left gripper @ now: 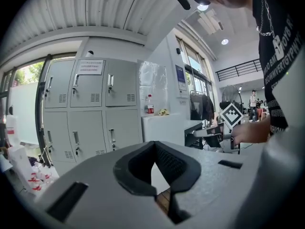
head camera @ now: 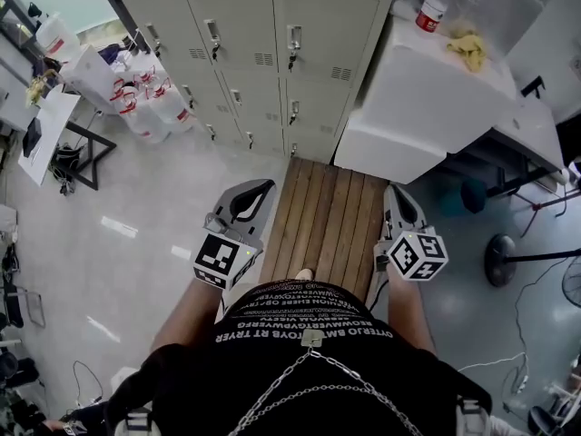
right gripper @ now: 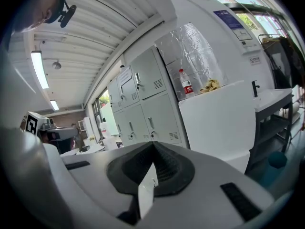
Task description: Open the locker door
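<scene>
A bank of grey lockers [head camera: 245, 25] stands ahead with all its doors closed. Each door has a small handle [head camera: 293, 39] near one edge. Both grippers are held low in front of the person, well short of the lockers. My left gripper [head camera: 261, 186] is shut with nothing in it, its tips meeting over the floor beside a wooden bench [head camera: 329, 225]. My right gripper [head camera: 397, 191] is also shut and empty, at the bench's right side. The left gripper view shows the lockers [left gripper: 90, 111] beyond the closed jaw tips [left gripper: 153, 144]. In the right gripper view they [right gripper: 150, 104] lie left of the tips [right gripper: 153, 144].
A white cabinet [head camera: 427, 107] stands right of the lockers, with a red-labelled bottle [head camera: 433, 5] and a yellow cloth [head camera: 468, 49] on top. White plastic bags [head camera: 150, 103] lie on the floor at the left by a small table [head camera: 50, 134]. Fan stands and cables sit at the right.
</scene>
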Available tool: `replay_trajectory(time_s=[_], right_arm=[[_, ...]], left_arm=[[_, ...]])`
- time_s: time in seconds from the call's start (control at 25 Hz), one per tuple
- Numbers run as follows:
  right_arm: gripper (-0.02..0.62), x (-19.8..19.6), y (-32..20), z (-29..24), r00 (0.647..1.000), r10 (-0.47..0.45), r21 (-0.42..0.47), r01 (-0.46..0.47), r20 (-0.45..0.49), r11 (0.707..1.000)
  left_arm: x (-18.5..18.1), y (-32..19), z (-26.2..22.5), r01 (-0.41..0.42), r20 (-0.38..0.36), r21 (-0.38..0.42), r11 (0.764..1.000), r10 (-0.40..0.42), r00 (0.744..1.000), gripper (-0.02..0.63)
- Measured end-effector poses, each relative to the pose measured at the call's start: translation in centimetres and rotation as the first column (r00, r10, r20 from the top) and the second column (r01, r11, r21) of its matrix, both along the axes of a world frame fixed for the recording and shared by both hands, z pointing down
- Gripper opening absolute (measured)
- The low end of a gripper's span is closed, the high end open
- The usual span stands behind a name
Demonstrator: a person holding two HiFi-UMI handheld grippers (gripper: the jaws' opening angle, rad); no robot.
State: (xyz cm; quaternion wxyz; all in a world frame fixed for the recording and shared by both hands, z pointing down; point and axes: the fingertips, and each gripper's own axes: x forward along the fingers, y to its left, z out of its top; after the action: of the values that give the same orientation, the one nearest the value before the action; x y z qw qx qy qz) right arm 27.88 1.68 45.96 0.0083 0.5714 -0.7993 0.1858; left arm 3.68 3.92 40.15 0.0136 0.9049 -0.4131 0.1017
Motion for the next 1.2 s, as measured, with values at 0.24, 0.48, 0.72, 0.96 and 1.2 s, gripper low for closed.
replay_trajectory(time_s=[0.24,0.48,0.72,0.96,1.2], right_arm=[[-0.005,0.7,-1.8,-0.5,1.000,-0.029,0.017,0.029,-0.011,0.999],[-0.005,2.4,-3.0,-0.5,0.998,-0.018,0.026,0.019,-0.062,0.999],[-0.005,-0.8,-4.0,0.1,0.993,-0.079,0.015,0.081,-0.091,0.997],[-0.005,-3.7,-5.2,0.1,0.985,-0.107,0.020,0.110,-0.134,0.994],[-0.005,-6.5,-7.6,-0.9,0.977,-0.105,0.043,0.115,-0.184,0.992]], left_arm=[[1.2,-1.9,0.6,0.023,-0.006,-0.019,1.000,-0.023,1.000,0.000],[2.6,-2.2,0.5,0.002,0.014,-0.005,1.000,-0.002,1.000,0.000],[-1.2,-2.7,2.1,0.099,0.012,-0.059,0.993,-0.098,0.995,0.000],[-3.1,-4.2,2.8,0.098,0.004,-0.063,0.993,-0.098,0.995,0.000],[-4.7,-8.2,1.5,0.068,0.000,-0.012,0.998,-0.068,0.998,-0.001]])
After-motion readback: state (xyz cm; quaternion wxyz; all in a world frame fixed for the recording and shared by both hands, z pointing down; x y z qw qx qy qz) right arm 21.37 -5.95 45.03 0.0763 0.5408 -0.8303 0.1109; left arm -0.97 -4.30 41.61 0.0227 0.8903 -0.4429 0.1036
